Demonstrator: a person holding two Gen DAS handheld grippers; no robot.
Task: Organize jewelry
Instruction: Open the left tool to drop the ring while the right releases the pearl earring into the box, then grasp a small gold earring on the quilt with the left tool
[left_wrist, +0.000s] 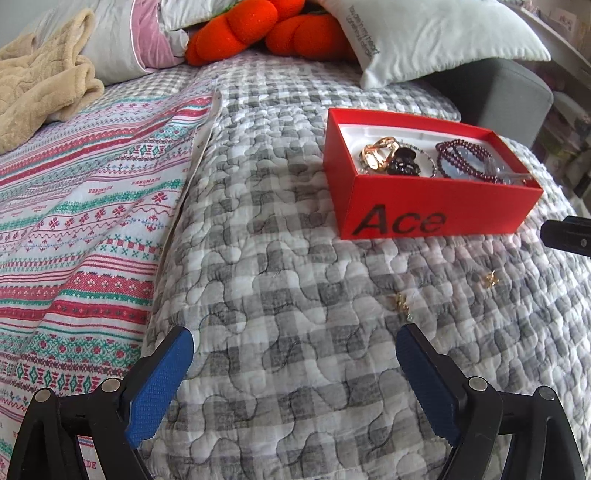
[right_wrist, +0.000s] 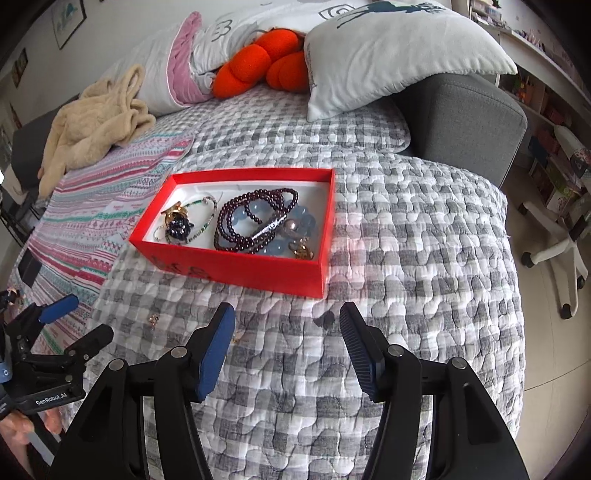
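A red open box (left_wrist: 436, 206) marked "Ace" sits on the grey checked quilt; it also shows in the right wrist view (right_wrist: 236, 264). Inside lie a dark red bead string (right_wrist: 240, 225), pale blue beads (right_wrist: 306, 221), a gold piece (left_wrist: 378, 151) and a black ornament (left_wrist: 402, 162). Two small gold pieces lie loose on the quilt (left_wrist: 400, 301) (left_wrist: 491, 278), in front of the box. My left gripper (left_wrist: 295, 345) is open and empty, just short of the nearer gold piece. My right gripper (right_wrist: 288, 321) is open and empty in front of the box.
A striped patterned cloth (left_wrist: 85, 229) covers the quilt's left side. A beige blanket (left_wrist: 40, 88), pillows (right_wrist: 388, 51) and an orange plush (right_wrist: 258, 62) lie at the back. A grey sofa arm (right_wrist: 469, 114) and an office chair base (right_wrist: 557, 251) are to the right.
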